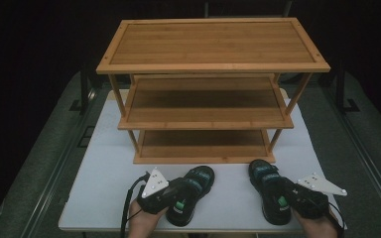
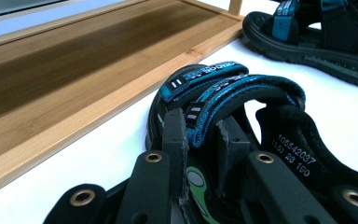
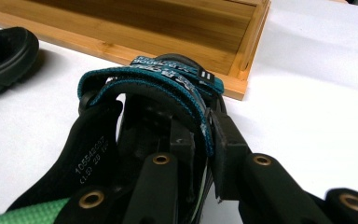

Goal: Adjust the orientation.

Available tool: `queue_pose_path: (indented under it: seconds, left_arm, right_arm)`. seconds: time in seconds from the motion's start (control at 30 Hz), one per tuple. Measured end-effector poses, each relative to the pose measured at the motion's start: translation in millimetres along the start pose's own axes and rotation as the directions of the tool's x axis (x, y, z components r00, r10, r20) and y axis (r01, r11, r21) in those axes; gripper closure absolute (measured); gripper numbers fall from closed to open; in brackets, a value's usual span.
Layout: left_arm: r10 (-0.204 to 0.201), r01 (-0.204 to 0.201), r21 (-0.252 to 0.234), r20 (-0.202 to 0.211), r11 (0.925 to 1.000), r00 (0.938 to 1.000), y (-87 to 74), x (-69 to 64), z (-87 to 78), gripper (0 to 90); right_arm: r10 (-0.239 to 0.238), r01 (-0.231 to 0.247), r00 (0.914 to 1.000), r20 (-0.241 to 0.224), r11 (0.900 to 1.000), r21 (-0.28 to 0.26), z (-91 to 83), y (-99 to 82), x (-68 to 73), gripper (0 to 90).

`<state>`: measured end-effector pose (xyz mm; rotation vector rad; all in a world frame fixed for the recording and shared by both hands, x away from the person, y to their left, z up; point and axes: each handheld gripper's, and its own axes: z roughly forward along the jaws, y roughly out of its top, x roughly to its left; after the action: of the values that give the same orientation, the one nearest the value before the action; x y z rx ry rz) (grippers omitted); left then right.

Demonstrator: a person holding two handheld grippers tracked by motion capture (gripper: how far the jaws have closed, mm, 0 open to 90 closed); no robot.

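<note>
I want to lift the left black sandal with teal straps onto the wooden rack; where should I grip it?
Grip the outer side of the black sandal's teal ankle strap, coming from the heel end. The strap arches clear of the footbed, so one jaw slips under it. The left hand-held gripper straddles it that way.

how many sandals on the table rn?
2. The left sandal lies before the rack with the left gripper on it; the right sandal lies beside it with the right gripper on it. None seem hidden.
</note>
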<state>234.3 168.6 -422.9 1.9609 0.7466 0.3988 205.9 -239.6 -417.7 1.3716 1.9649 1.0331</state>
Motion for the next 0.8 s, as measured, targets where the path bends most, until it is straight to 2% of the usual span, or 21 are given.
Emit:
queue_pose_path:
  seconds: [0.17, 0.43, 0.67, 0.8]
  left_arm:
    - [0.002, -0.002, -0.011, 0.0, 0.9999, 1.0, 0.0, -0.8, -1.1, 77.3]
    - [-0.023, 0.023, -0.04, 0.006, 0.9989, 0.9997, -0.4, 2.5, -5.0, 77.4]
    - [-0.027, 0.026, -0.069, -0.008, 0.9973, 0.9996, 1.3, 4.2, -8.9, 77.4]
    - [-0.027, 0.026, -0.074, -0.013, 0.9969, 0.9996, 2.2, 5.0, -10.7, 77.4]
  right_arm:
    - [0.001, -0.002, 0.9999, -0.011, 1.0, -0.005, -0.4, 0.3, 1.5, 81.1]
    - [-0.001, 0.0, 0.9991, -0.043, 0.9997, -0.025, -4.9, -0.3, 6.8, 81.1]
    - [0.011, -0.015, 0.9973, -0.073, 0.9982, -0.058, -7.5, 2.7, 14.6, 81.1]
    - [0.002, -0.007, 0.9968, -0.079, 0.9979, -0.064, -4.8, 2.8, 20.6, 81.0]
